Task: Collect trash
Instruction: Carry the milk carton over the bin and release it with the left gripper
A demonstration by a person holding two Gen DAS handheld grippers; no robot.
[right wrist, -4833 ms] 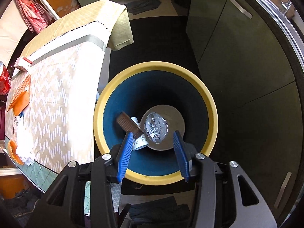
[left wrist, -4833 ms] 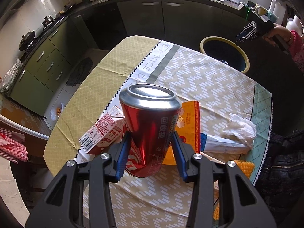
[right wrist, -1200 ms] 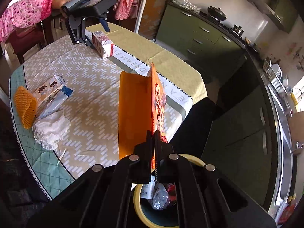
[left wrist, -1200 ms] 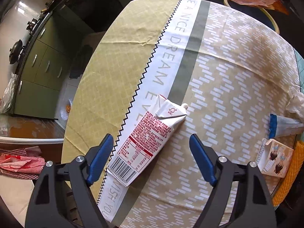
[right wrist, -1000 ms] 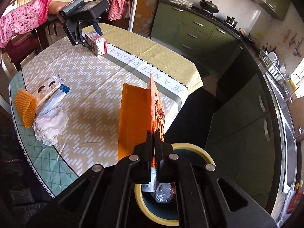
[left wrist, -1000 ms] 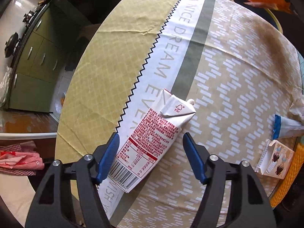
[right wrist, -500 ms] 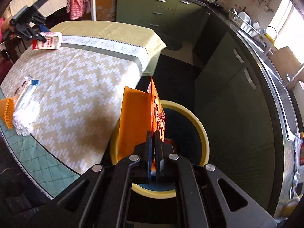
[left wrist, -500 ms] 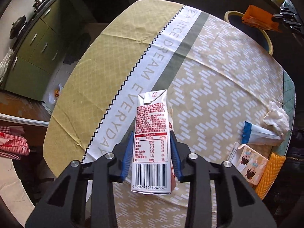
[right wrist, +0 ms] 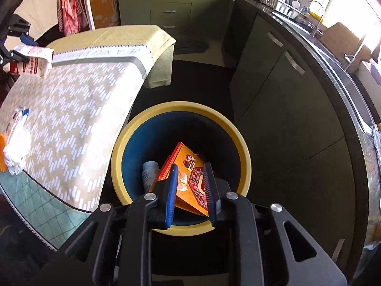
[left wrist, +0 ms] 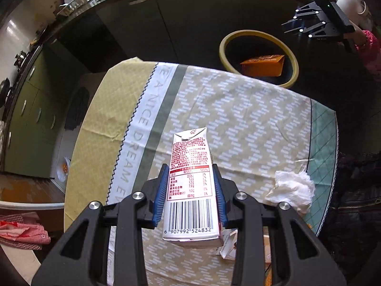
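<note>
Left gripper (left wrist: 190,190): clenched on a red-and-white milk carton (left wrist: 190,190). Both blue pads (left wrist: 160,195) press the carton's long sides. The carton is lifted clear of the worktop (left wrist: 250,128), barcode end nearest the camera, folded top pointing away. The right wrist view confirms this: the carton (right wrist: 32,62) hangs above the far edge of the patterned tablecloth (right wrist: 71,109).

Right gripper (right wrist: 189,189): released, jaws opening, nothing pressed between the pads. It hovers over the yellow-rimmed bin (right wrist: 181,108). The orange packet (right wrist: 188,183) lies inside the bin, tilted against the blue inner wall, apart from the pads. A grey bottle (right wrist: 150,174) lies just beside the packet in the bin. The left wrist view shows the same packet (left wrist: 263,65) inside the bin (left wrist: 222,47), with the right gripper (left wrist: 307,25) above its rim.

Remaining on the worktop: a crumpled white tissue (left wrist: 293,188) near the green-checked edge; a small torn carton (left wrist: 228,243) partly hidden behind the held milk carton. In the right wrist view an orange item (right wrist: 2,153) shows at the frame's left edge, touching the tissue (right wrist: 16,152); its kind cannot be determined.

The bin stands on the dark floor just beside the worktop, in front of green cabinets (right wrist: 281,76).
</note>
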